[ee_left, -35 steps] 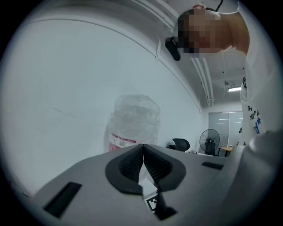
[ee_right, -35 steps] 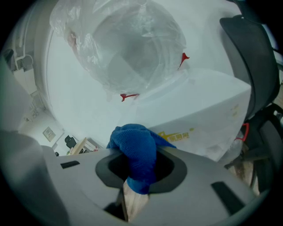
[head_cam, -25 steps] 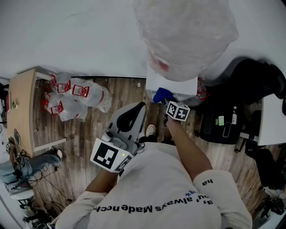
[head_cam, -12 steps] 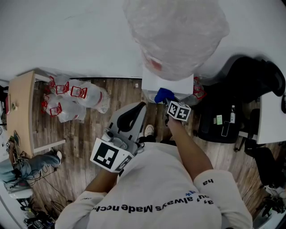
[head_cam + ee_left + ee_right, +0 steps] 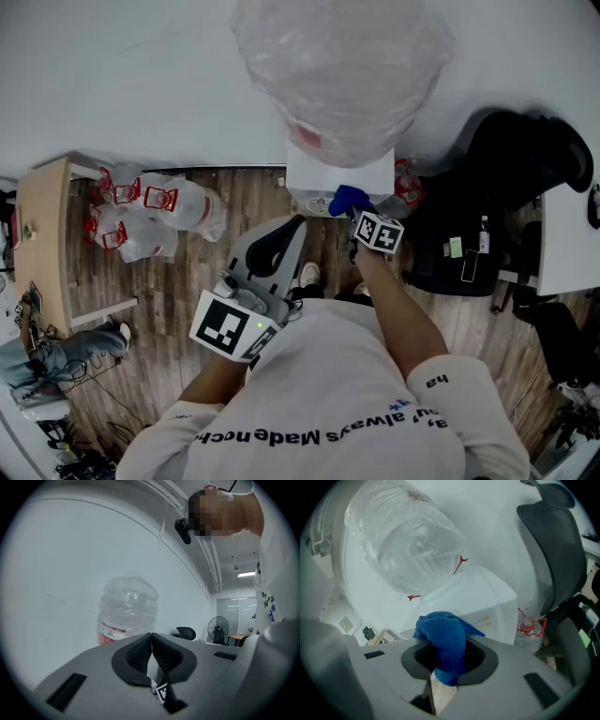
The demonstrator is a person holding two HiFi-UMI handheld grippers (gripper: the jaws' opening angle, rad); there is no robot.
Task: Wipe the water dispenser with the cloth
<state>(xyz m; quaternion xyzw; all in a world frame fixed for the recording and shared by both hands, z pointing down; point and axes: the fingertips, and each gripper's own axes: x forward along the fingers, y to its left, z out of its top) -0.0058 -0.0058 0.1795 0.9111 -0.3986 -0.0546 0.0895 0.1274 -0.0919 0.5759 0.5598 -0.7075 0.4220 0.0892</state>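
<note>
At the far left a wooden tabletop (image 5: 42, 234) stands against the wall. Just beside it, clear jugs with red handles (image 5: 155, 211) lie on the floor.

The left tool (image 5: 258, 281) hangs at the person's waist, well back from the work. Its jaws are pressed together with nothing between them.

The water dispenser (image 5: 337, 173) and the big wrapped bottle (image 5: 342, 75) on top of it sit further left in the head view than a second ago. The blue cloth (image 5: 349, 199) has barely shifted in the picture. Against the dispenser's front it now lies nearer the middle, no longer close to the left corner. I read this as a wiping stroke under way, running rightward along the front below the bottle.

The right tool (image 5: 356, 210) is clamped on the cloth, which bunches out beyond its tips toward the white casing. Whether the cloth actually presses on the casing cannot be told from either view.

There is front face left to cover out to the right corner. Beyond that corner room is tight. Red-handled jugs (image 5: 405, 187) sit against the dispenser's right side, and a black chair (image 5: 525, 159) and dark bag (image 5: 459, 253) stand near. A stroke carried round that side would probably need a short, careful reach. The left side opens onto bare floor.
</note>
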